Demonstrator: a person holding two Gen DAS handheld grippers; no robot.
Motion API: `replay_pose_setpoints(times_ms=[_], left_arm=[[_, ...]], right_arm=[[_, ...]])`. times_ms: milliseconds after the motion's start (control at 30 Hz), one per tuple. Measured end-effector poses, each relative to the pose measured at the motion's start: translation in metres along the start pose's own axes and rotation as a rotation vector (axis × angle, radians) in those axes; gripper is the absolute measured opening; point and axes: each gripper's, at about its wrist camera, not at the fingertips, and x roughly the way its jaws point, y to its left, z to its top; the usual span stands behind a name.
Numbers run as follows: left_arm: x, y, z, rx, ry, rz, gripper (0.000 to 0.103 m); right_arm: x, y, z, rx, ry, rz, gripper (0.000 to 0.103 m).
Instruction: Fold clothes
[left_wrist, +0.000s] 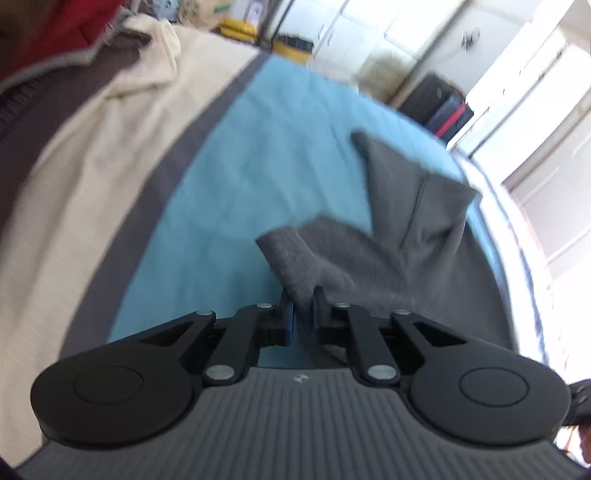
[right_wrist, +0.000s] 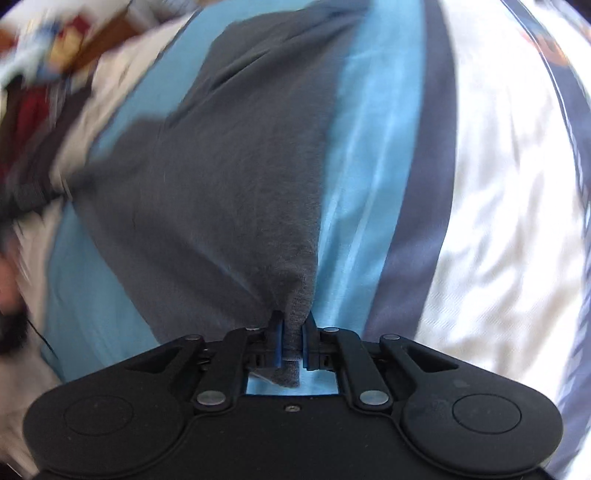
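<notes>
Both wrist views close, looking along fingers; share grey garment (left_wrist: 388, 251).

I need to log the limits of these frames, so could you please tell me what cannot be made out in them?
- Gray garment: its type is unclear; the left tool bunches it, left wrist view.
- Items at the upper left of the right wrist view: motion blur smears them.
- Garment's near edge: hidden behind the right tool, right wrist view.
- Blue sheet: its near end is cut off by the tool body.
</notes>
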Motion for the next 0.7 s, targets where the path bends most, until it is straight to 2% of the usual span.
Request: replay_pose_setpoints(times_ms=[67, 167, 200, 333, 400, 533, 633, 700], left_arm=[[-0.002, 0.003, 0.002, 0.007, 0.000, 0.051, 0.011], [-0.004, 0.006, 0.005, 0.031, -0.002, 0.142, 0.011], [-0.006, 0.007, 0.006, 0.043, -0.016, 0.160, 0.011], [-0.009, 0.002, 0.010, 0.111, -0.082, 0.187, 0.011], [-0.006, -0.002, 0.012, 0.117, -0.099, 0.120, 0.011], [0.016, -0.055, 0.035, 0.243, -0.094, -0.001, 0.012], [0.040, -0.098, 0.048, 0.349, -0.066, -0.058, 0.026], [0.066, -0.122, 0.055, 0.381, -0.005, -0.091, 0.028]], right_arm=[[0.001, 0.001, 0.002, -0.038, 0.024, -0.012, 0.016], [0.000, -0.001, 0.002, -0.068, 0.042, -0.019, 0.029], [-0.001, -0.002, 0.003, -0.077, 0.048, -0.021, 0.034], [-0.016, -0.020, -0.003, -0.100, 0.012, 0.000, 0.037], [-0.030, -0.033, 0.000, -0.080, -0.059, 0.032, 0.037], [-0.053, -0.066, 0.028, -0.007, -0.198, 0.041, 0.037], [-0.062, -0.090, 0.067, 0.043, -0.311, 0.020, 0.038], [-0.062, -0.100, 0.101, 0.056, -0.374, 0.033, 0.038]])
